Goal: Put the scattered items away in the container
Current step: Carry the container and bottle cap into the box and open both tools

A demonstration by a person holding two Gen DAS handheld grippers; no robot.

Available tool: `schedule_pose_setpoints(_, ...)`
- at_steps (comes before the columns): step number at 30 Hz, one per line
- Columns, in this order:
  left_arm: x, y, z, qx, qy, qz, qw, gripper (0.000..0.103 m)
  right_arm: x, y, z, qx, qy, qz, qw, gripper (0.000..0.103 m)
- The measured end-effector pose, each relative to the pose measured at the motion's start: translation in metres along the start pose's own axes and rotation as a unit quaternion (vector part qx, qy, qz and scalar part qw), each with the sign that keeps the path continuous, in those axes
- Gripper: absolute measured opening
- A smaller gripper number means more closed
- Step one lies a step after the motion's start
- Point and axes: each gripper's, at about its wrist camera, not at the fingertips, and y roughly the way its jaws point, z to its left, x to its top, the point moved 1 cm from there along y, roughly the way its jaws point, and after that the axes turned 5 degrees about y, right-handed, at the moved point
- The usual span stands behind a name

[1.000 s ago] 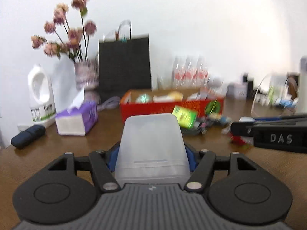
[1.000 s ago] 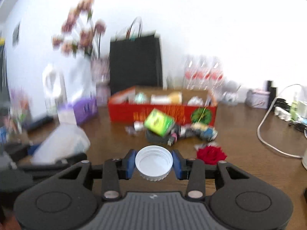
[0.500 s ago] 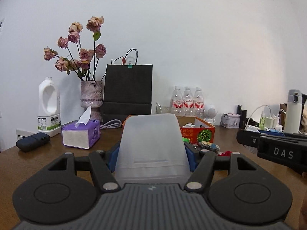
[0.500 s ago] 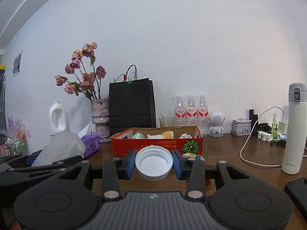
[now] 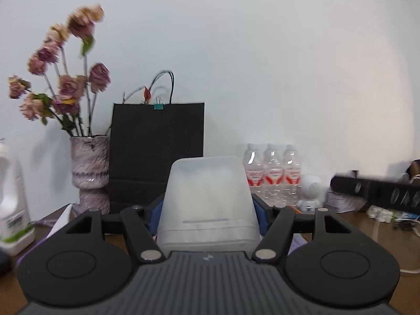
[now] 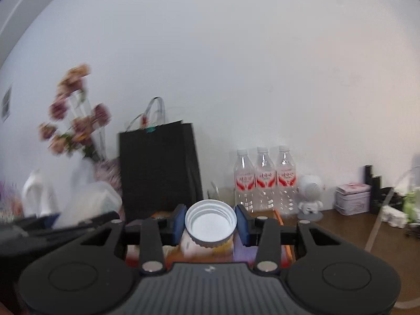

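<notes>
My left gripper (image 5: 207, 210) is shut on a translucent white plastic jar (image 5: 207, 199), which fills the gap between the fingers and hides the table ahead. My right gripper (image 6: 210, 223) is shut on a white screw cap (image 6: 210, 221), its open side facing the camera. Right under the cap lies the red-orange cardboard box (image 6: 284, 246) with several items inside, mostly hidden by the gripper. The jar also shows at the left of the right wrist view (image 6: 89, 202). The right gripper shows as a blurred black bar at the right of the left wrist view (image 5: 378, 187).
At the back wall stand a black paper bag (image 5: 157, 155), a vase of dried roses (image 5: 90, 173), three water bottles (image 6: 265, 178), a small white robot figure (image 6: 311, 197) and a pale tin (image 6: 353, 199). A white jug (image 5: 11, 204) stands at the left. Cables lie at the right.
Both grippers have moved forward toward the back wall and the box, still holding the jar and the cap. The box now lies under the right gripper. The scattered items have left view.
</notes>
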Motion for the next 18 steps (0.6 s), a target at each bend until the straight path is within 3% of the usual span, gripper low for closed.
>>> schedule_pose_setpoints(1, 0.002, 0.017, 0.004, -0.012, -0.003, 0.025, 0.9996, 0.067, 0.007, 0.016, -0.002, 0.001, 0.002, 0.005, 1.0, 0.039)
schedule_pose_setpoints(3, 0.011, 0.06, 0.011, -0.055, 0.011, 0.112, 0.9921, 0.067, 0.015, 0.045, -0.007, 0.004, 0.0, 0.036, 0.999, 0.039)
schedule_pose_setpoints(5, 0.019, 0.101, 0.02, -0.059, 0.01, 0.206, 0.9767, 0.067, 0.026, 0.089, -0.01, 0.014, -0.012, 0.125, 0.992, 0.039)
schedule_pose_setpoints(6, 0.02, 0.118, 0.023, -0.07, 0.017, 0.241, 0.9679, 0.067, 0.032, 0.116, -0.014, 0.019, -0.001, 0.189, 0.982, 0.039)
schedule_pose_setpoints(9, 0.01, 0.157, 0.023, -0.083, 0.049, 0.338, 0.9361, 0.067, 0.04, 0.185, -0.022, 0.038, 0.045, 0.325, 0.944, 0.039)
schedule_pose_setpoints(11, -0.002, 0.172, 0.022, -0.074, 0.06, 0.382, 0.9192, 0.067, 0.036, 0.22, -0.023, 0.032, 0.065, 0.384, 0.92, 0.039)
schedule_pose_setpoints(14, -0.014, 0.186, 0.025, -0.07, 0.08, 0.413, 0.9043, 0.067, 0.014, 0.257, -0.017, 0.03, 0.061, 0.453, 0.889, 0.039)
schedule_pose_setpoints(17, -0.031, 0.201, 0.031, -0.074, 0.066, 0.45, 0.8875, 0.068, -0.017, 0.277, -0.017, 0.015, 0.069, 0.506, 0.86, 0.039)
schedule_pose_setpoints(18, -0.035, 0.203, 0.031, -0.072, 0.064, 0.453, 0.8861, 0.068, -0.026, 0.281, -0.015, 0.012, 0.073, 0.518, 0.852, 0.039)
